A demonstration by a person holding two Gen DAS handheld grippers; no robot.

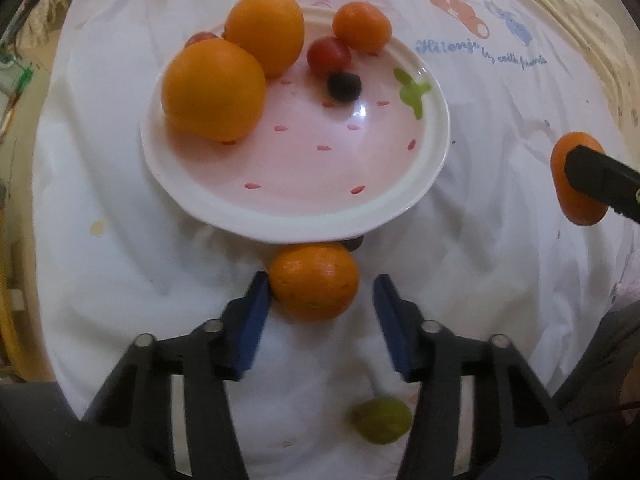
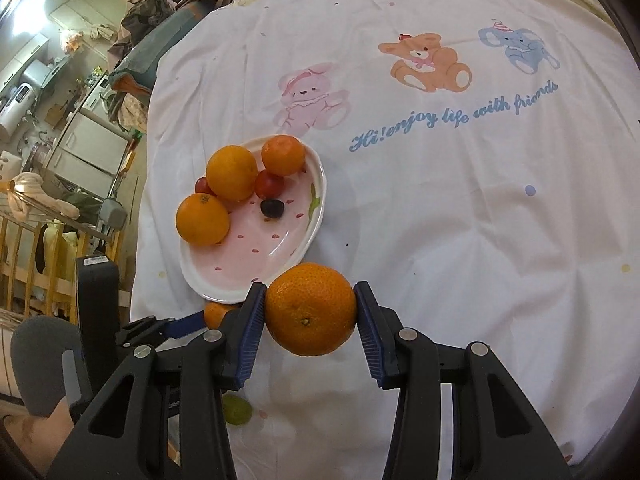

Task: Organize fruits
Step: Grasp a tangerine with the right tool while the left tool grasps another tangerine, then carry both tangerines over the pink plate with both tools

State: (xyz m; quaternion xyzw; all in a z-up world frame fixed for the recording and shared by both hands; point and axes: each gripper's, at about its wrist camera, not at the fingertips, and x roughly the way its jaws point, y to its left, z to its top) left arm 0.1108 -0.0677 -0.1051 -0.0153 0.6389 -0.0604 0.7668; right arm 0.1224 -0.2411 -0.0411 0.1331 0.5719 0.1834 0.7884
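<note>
Fruits sit partly gathered on a pink plate (image 1: 430, 184) with a white rim, resting on a white bedsheet (image 1: 500, 280) printed with cartoon animals. On the plate lie two large oranges (image 1: 214, 90), a smaller mandarin (image 1: 362, 26), a red cherry tomato (image 1: 329, 55) and a dark grape (image 1: 344, 86). The left claw (image 1: 320, 292) points down at a loose mandarin (image 1: 314, 286) just beside the plate's near rim — its left pad touches the fruit, the right pad stands apart, so it is not yet gripped. The right claw (image 2: 310, 312) is closed on another mandarin (image 2: 311, 309), both pads pressing its sides — held above the sheet near the plate. A green grape (image 1: 382, 420) lies on the sheet beneath the left claw.
</note>
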